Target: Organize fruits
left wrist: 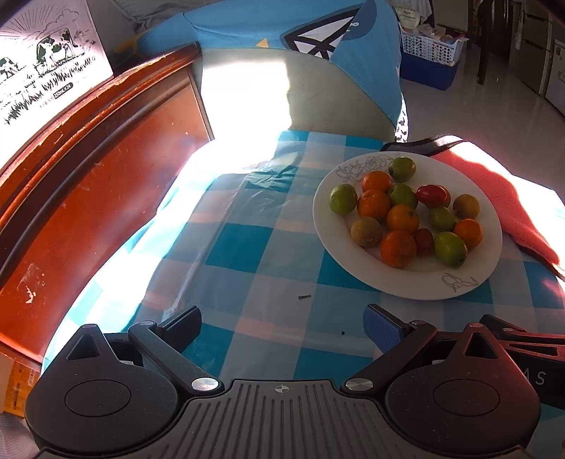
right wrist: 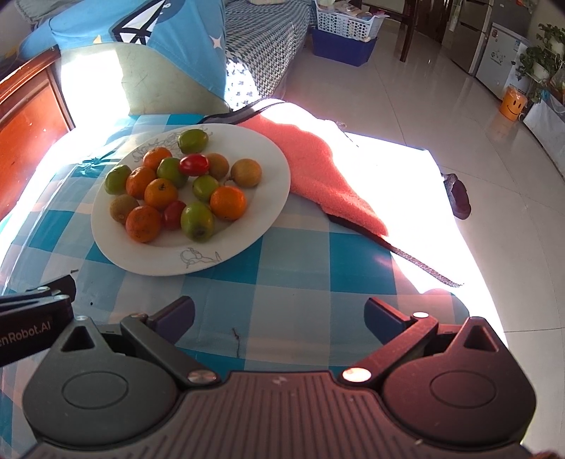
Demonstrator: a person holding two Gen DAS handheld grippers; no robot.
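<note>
A white plate (left wrist: 469,279) (right wrist: 247,219) on the blue checked tablecloth holds mixed fruit: several oranges (left wrist: 398,248) (right wrist: 228,202), green fruits (left wrist: 343,198) (right wrist: 197,221), brownish fruits (left wrist: 366,231) (right wrist: 246,172) and red tomatoes (left wrist: 433,195) (right wrist: 194,164). My left gripper (left wrist: 282,326) is open above bare cloth, with the plate ahead to its right. My right gripper (right wrist: 279,317) is open too, nothing between its fingers, and the plate lies ahead to its left. Part of the left gripper (right wrist: 35,303) shows at the right wrist view's left edge.
A pink cloth (left wrist: 508,204) (right wrist: 328,176) over a dark strap lies right of the plate. A wooden headboard (left wrist: 88,169) borders the table's left side. A small dark screw (left wrist: 303,297) lies on the tablecloth (left wrist: 247,247). Behind the table are a blue cushion (right wrist: 169,46) and a white basket (right wrist: 346,21).
</note>
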